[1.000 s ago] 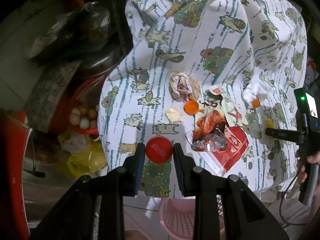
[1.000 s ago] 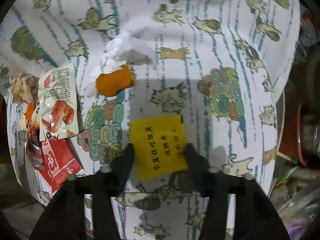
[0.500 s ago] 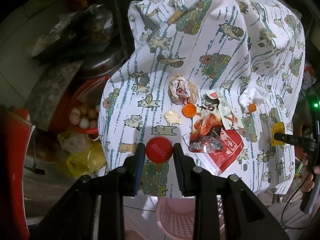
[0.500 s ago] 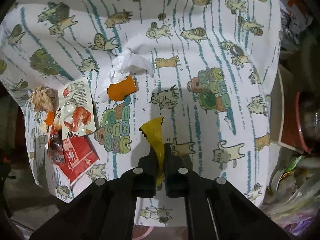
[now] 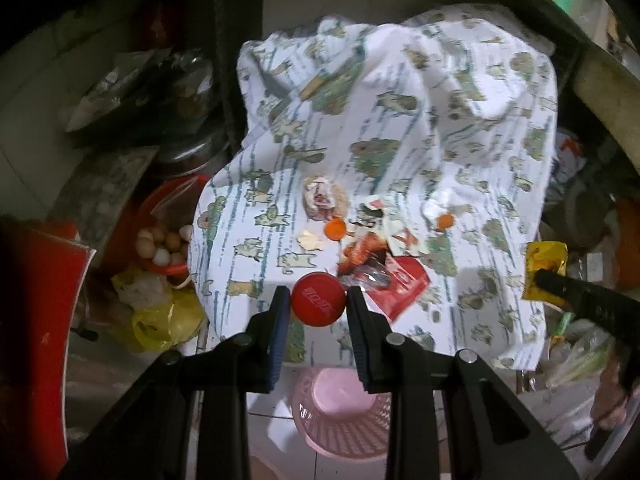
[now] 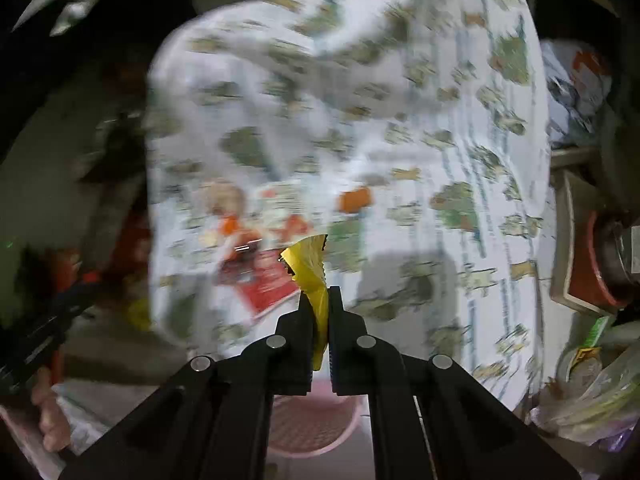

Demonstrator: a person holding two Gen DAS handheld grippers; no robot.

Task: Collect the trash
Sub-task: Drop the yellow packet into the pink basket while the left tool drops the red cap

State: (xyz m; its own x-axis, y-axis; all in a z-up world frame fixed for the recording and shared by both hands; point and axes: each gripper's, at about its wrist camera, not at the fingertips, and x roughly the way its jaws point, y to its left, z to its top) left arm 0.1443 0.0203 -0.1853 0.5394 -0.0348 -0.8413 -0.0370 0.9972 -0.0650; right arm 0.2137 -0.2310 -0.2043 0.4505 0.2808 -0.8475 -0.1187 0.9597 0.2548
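My left gripper (image 5: 318,304) is shut on a red bottle cap (image 5: 317,305), held above the near edge of the cloth-covered table (image 5: 400,128). My right gripper (image 6: 319,294) is shut on a yellow wrapper (image 6: 310,270), lifted off the table; the wrapper also shows at the right of the left wrist view (image 5: 545,268). A pink basket (image 5: 340,412) stands on the floor below the table edge, and its rim shows in the right wrist view (image 6: 312,428). On the cloth lie red snack wrappers (image 5: 384,268), a crumpled paper (image 5: 322,198), an orange cap (image 5: 335,228) and an orange scrap (image 5: 445,222).
Left of the table are a red bowl of eggs (image 5: 164,240), a yellow bag (image 5: 168,320), dark pots (image 5: 176,92) and a red panel (image 5: 36,320). Right of the table stand boxes and bags (image 6: 592,264). The right wrist view is blurred.
Both grippers have pulled back and up from the table. The right gripper shut on the yellow wrapper and lifted it off the cloth. The left keeps hold of the red cap.
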